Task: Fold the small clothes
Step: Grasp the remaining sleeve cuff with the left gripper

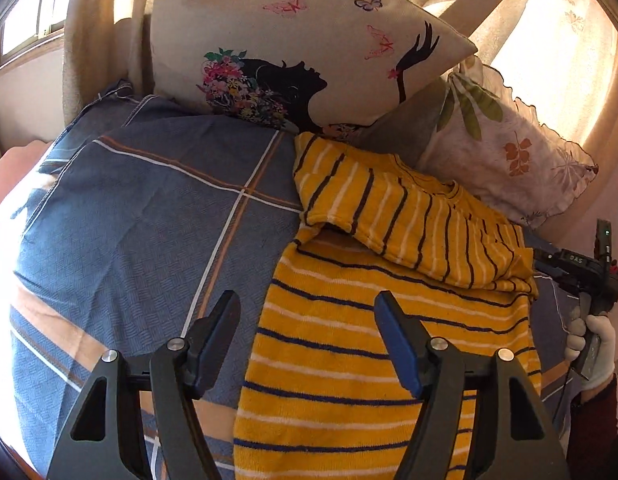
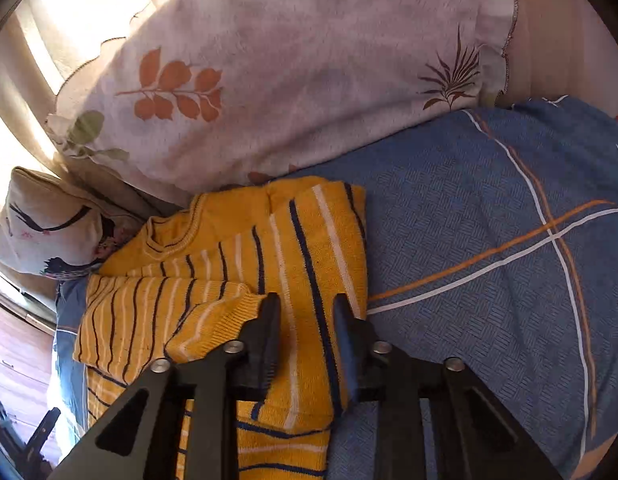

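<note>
Left wrist view: left gripper (image 1: pixel 307 336) hangs over the bed, jaws spread wide, nothing between the pads.
Sweater: a yellow sweater (image 1: pixel 389 320) with dark and white stripes lies on the blue checked bedspread (image 1: pixel 149 216), its top part folded down over the body.
Pillows: a butterfly pillow (image 1: pixel 309 40) and a leaf pillow (image 1: pixel 509 152) stand behind the sweater.
Far right: a gloved hand (image 1: pixel 593 340) holds the other gripper's handle at the sweater's right edge.
Right wrist view: right gripper (image 2: pixel 305 320) sits low over the sweater (image 2: pixel 229 264), jaws partly apart; its pads do not pinch the cloth.
Sleeve: a folded sleeve cuff lies just beside the left finger (image 2: pixel 265 336).
Surroundings: bedspread (image 2: pixel 489 260) to the right, leaf pillow (image 2: pixel 289 80) behind.
</note>
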Tool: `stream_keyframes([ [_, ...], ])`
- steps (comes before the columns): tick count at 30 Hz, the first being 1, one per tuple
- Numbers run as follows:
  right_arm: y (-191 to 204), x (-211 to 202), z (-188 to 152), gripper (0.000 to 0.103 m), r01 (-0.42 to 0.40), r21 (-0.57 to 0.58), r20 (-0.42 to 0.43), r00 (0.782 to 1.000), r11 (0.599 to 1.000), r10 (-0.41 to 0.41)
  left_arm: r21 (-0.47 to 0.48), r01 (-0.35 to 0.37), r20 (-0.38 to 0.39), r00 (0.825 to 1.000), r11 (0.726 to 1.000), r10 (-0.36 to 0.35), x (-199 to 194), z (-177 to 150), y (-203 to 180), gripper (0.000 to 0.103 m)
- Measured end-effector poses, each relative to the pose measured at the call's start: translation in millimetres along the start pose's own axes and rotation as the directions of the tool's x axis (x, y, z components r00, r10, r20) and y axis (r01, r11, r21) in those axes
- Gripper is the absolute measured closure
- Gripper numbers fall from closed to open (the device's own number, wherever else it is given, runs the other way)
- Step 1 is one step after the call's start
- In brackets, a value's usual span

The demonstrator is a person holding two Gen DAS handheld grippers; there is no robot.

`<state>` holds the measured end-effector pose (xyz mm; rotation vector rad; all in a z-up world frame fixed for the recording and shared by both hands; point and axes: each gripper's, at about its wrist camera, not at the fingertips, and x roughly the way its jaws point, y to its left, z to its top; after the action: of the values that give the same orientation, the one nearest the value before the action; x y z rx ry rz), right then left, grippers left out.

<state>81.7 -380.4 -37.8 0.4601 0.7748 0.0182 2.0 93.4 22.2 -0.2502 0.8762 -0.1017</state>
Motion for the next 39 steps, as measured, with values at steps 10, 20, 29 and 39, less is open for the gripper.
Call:
stream_keyframes([
  [10, 61.6, 11.0, -14.8, 0.063, -0.256, -0.138, -0.076, 0.966, 0.957, 0.247, -0.001, -0.041, -0.111, 0.993, 0.999, 0.041, 94.8, 55.0, -16.3, 0.034],
  [20, 82.3, 67.1, -24.7, 0.052, -0.108, -0.161, -0.121, 0.989, 0.981, 0.089, 0.041, -0.092, -0.134, 0.986, 0.995, 0.096, 120.6, 54.8, -22.9, 0.035],
  [29, 87.1, 12.0, -61.0, 0.048, -0.153, -0.211, -0.096, 0.986, 0.965, 0.136, -0.002, 0.012, -0.174, 0.985, 1.000, -0.012, 63.5, 2.1, 0.7, 0.035],
  [39, 9.2, -45.5, -147.1, 0.043, -0.108, -0.036, -0.132, 0.986, 0.993, 0.102, -0.040, 0.128, -0.174, 0.976, 0.991, -0.133, -6.8, -78.3, 26.2, 0.034],
])
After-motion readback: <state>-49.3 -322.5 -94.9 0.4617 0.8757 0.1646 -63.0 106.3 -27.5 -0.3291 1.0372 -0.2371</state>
